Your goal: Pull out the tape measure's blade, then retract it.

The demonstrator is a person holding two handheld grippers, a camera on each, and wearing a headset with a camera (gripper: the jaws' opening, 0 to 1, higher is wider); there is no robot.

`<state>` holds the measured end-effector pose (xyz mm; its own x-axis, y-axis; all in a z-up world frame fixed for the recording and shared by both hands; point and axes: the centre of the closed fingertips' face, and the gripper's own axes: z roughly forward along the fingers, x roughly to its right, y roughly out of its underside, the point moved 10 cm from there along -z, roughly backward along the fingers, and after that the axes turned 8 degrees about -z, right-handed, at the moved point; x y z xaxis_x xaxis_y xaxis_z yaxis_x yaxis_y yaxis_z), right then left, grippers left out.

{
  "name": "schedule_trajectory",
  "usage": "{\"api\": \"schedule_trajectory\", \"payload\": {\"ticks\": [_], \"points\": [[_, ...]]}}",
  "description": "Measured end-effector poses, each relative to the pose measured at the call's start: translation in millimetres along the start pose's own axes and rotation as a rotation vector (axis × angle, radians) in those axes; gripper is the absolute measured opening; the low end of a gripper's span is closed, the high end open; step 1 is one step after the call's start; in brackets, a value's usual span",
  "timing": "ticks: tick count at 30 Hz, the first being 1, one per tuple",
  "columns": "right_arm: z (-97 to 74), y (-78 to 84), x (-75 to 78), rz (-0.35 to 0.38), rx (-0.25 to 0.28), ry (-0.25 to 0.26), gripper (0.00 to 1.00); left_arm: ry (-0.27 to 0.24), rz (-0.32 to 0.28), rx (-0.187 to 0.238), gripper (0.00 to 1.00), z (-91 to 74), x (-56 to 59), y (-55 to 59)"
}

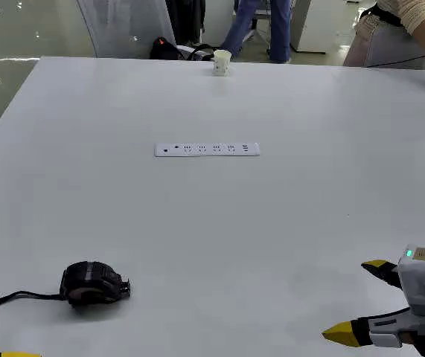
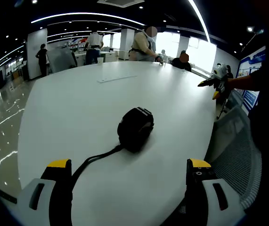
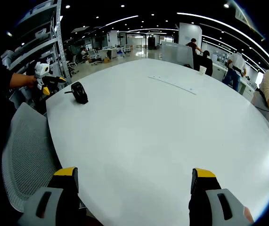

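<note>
My white bench (image 1: 272,223) shows no work begun. My right tool (image 1: 355,299) hangs spread wide, well apart. My left tool (image 2: 128,164) gapes empty behind the black tape measure (image 1: 93,282) near the front-left edge, blade seemingly housed. Pulling and retracting both remain.

The tape measure (image 1: 93,282) is sitting near the front-left edge of the white desk (image 1: 272,223), a black rounded case, blade drawn in, its black strap (image 1: 11,300) trailing toward the edge.
</note>
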<state>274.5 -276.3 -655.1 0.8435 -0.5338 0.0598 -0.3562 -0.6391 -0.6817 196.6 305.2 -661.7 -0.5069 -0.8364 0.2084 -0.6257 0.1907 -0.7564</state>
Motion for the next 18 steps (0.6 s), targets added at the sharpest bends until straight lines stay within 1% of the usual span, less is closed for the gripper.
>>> {"api": "schedule_trajectory", "payload": {"ticks": [6, 15, 16, 17, 18], "points": [[-4.1, 1.0, -0.6, 0.000, -0.004, 0.001, 0.99, 0.006, 0.001, 0.003, 0.99, -1.3, 0.9, -1.1], [-4.4, 3.2, -3.0, -0.007, -0.003, -0.003, 0.99, 0.016, 0.002, -0.018, 0.99, -4.6, 1.1, 4.2], [-3.3, 2.8, -3.3, -0.022, 0.005, -0.003, 0.99, 0.016, 0.002, -0.021, 0.99, -4.6, 0.3, 4.2], [-2.1, 2.1, -2.2, -0.053, 0.019, 0.015, 0.99, 0.017, 0.003, -0.024, 0.99, -4.7, 0.0, 4.5], [0.4, 1.7, -0.9, -0.138, 0.020, 0.034, 0.99, 0.021, 0.005, -0.028, 0.99, -4.4, -1.2, 4.4]]}}
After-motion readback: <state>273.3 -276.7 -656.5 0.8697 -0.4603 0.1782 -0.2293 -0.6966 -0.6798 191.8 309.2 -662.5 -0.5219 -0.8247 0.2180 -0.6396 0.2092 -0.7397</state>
